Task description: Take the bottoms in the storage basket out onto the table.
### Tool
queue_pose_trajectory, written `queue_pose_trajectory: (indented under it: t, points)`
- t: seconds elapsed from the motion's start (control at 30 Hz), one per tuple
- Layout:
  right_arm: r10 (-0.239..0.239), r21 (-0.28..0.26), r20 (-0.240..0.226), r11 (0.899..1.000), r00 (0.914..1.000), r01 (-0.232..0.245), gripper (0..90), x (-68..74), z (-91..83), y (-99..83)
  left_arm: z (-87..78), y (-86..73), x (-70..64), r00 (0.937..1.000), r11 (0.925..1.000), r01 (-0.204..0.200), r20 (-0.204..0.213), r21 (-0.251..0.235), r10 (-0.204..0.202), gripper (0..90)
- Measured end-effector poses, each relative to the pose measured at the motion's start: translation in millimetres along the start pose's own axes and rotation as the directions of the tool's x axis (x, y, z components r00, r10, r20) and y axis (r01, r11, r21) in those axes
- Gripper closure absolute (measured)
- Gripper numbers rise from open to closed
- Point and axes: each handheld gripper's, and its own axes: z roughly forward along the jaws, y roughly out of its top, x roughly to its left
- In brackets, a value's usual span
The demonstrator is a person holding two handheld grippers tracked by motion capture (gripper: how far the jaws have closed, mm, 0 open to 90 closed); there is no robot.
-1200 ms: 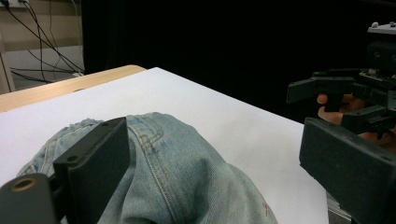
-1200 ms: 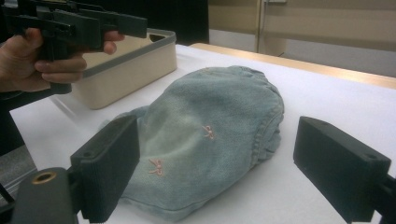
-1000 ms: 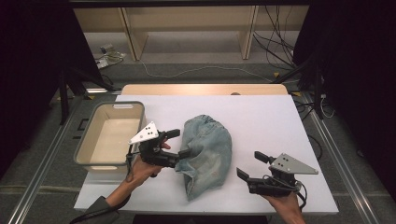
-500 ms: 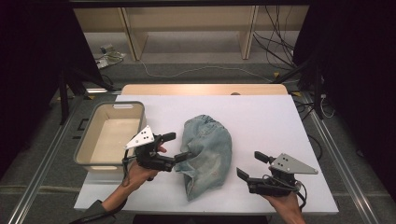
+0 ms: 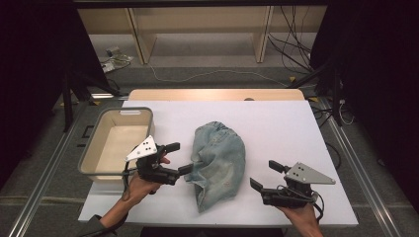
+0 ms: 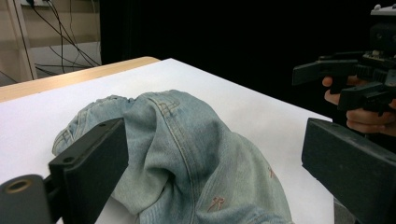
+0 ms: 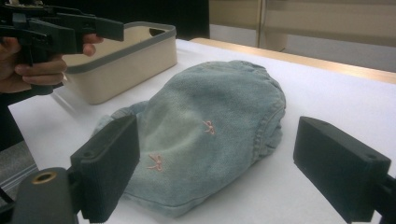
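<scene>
— Closing in on the jeans [image 5: 217, 160] mid-table: our left gripper [image 5: 180, 158] has edged nearer, jaws spread at their left edge.
— So we're ready to pinch; our right gripper [image 5: 264, 175] waits, jaws apart.

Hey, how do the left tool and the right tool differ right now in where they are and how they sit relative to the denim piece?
The left tool sits at the near left edge of the denim piece, one jaw touching or nearly touching the fabric; the right tool is clear of it on the bare white table. The left one lies beside the beige bin; the right one is far from it. Both are open and point at the denim.
</scene>
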Motion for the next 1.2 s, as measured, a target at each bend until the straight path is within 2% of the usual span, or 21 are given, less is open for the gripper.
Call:
queue_pose_trajectory:
  t: [0.3,0.87,1.07,1.2]
  points:
    - [-0.002,-0.003,0.004,1.0,1.0,0.002,15.6,0.0,-0.3,0.0,-1.8,-3.9,-2.7,1.0,0.9993,-0.004,0.006,0.037,0.004,4.6]
    - [-0.006,0.006,0.012,1.0,0.9999,0.006,15.6,0.2,0.4,-0.4,-13.8,-7.3,-2.5,1.0,0.9985,-0.001,0.005,0.055,0.001,3.7]
    - [-0.006,0.005,0.01,1.0,0.9999,0.006,15.6,0.1,0.3,-0.5,-15.5,-10.0,-2.7,0.9997,0.9973,0.015,0.016,0.071,-0.016,3.3]
    - [-0.009,0.007,0.01,1.0,0.9999,0.009,15.6,-0.1,0.4,-0.7,-17.3,-11.7,-2.8,0.9998,0.9968,0.015,0.009,0.078,-0.016,3.0]
